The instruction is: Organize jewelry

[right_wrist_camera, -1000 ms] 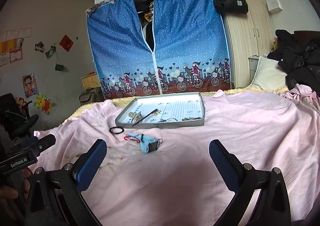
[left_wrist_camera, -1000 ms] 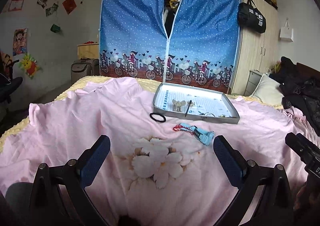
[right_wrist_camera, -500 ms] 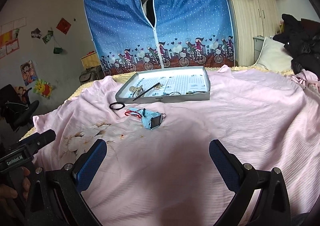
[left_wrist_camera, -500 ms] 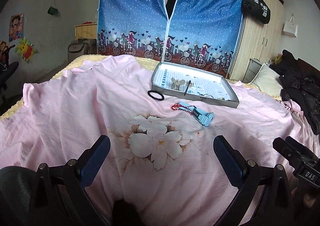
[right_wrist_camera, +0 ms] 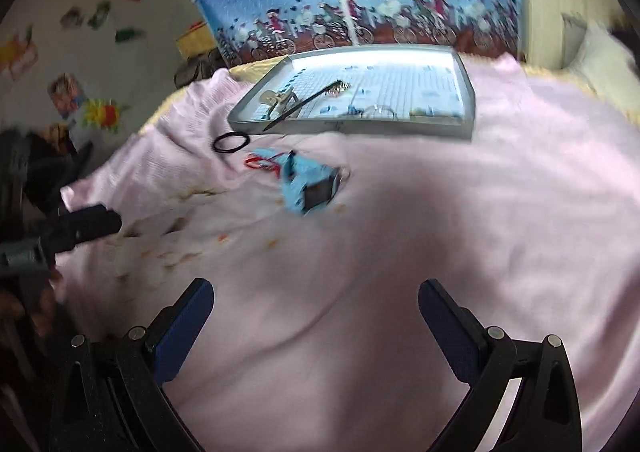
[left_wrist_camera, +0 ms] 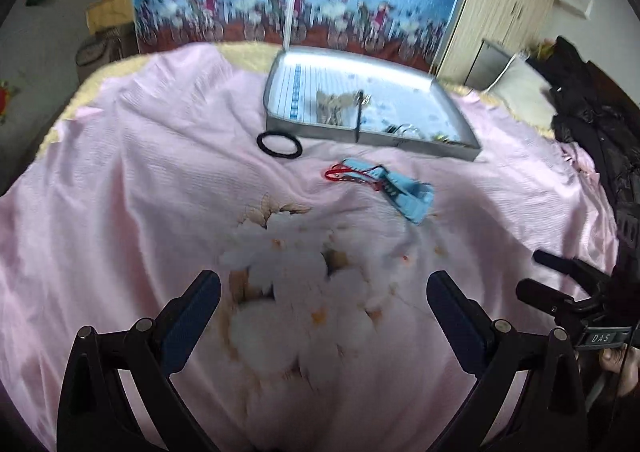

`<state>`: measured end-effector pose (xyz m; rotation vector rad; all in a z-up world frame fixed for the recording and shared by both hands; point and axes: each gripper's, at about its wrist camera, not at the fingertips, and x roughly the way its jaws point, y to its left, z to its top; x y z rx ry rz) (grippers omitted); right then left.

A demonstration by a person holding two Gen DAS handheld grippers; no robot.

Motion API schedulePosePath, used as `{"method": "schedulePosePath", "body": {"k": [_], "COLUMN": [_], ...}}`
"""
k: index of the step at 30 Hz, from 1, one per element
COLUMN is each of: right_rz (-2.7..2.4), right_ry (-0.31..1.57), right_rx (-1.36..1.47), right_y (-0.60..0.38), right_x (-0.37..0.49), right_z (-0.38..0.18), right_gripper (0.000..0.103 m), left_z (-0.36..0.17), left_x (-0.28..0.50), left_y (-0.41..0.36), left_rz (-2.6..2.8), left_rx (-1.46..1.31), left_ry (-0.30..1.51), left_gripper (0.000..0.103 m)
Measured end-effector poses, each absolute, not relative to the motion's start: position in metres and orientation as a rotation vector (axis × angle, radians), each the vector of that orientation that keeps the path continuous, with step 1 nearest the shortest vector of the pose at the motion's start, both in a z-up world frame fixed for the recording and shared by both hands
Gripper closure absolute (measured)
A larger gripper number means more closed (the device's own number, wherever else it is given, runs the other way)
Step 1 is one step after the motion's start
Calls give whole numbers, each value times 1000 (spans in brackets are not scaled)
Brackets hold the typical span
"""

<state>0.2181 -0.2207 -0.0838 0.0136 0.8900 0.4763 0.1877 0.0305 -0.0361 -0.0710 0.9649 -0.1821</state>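
Currently the loose pieces lie on the pink sheet (left_wrist_camera: pixel 120 180), just short of the tray (left_wrist_camera: pixel 460 120): a black hair tie (left_wrist_camera: pixel 279 143) nearest its left corner, then a red cord (left_wrist_camera: pixel 340 174) touching a blue watch (right_wrist_camera: pixel 308 188), strap stretched out, screen toward your right side. Already in the tray: a pale hair claw (right_wrist_camera: pixel 280 98), a dark thin stick (right_wrist_camera: pixel 300 106) that overhangs the front rim, and some small metal bits along the front wall, too blurred to name.

Your left gripper (left_wrist_camera: pixel 323 292) hovers over the flower print with jaws spread wide, nothing between them. Your right gripper (right_wrist_camera: pixel 316 300) is likewise wide apart and empty, over bare sheet. Both are well apart from the pieces.

Step in hand, as I judge it: approach, before any pick. Three pieces are outside the tray.

Next move calls for: pick one target. The watch sits nearest your right gripper; the hair tie suits the left. The cord touches the watch strap, so expect it to drag along if you lift the watch. The sheet is soft and wrinkled; pinch low without gathering cloth.

Writing readable: "DAS" on a plate on the right tool's body, seen from the left wrist. Other labels are too blurred.
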Motion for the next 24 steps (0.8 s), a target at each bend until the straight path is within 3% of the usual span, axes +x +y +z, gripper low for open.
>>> {"method": "schedulePosePath", "body": {"k": [9, 11, 13, 17, 24], "right_rz": [543, 546, 561, 605, 633], "right_ry": [874, 880, 859, 809, 825], "right_rx": [-128, -139, -137, -176, -168], "right_y": [-199, -198, -197, -184, -172], "right_x": [272, 281, 286, 289, 307], "right_z": [-113, -118, -119, -119, -131], "right_gripper": [0, 0, 0, 0, 34], "left_z": [-74, -83, -89, -92, -104], "left_x": [271, 282, 291, 297, 311], "left_y": [35, 42, 45, 35, 17], "left_rz": [-195, -238, -270, -338, -404], "left_rx": [5, -16, -26, 20, 78], "left_ry": [1027, 1032, 1031, 1017, 1029], "left_gripper": [5, 12, 25, 35, 59]}}
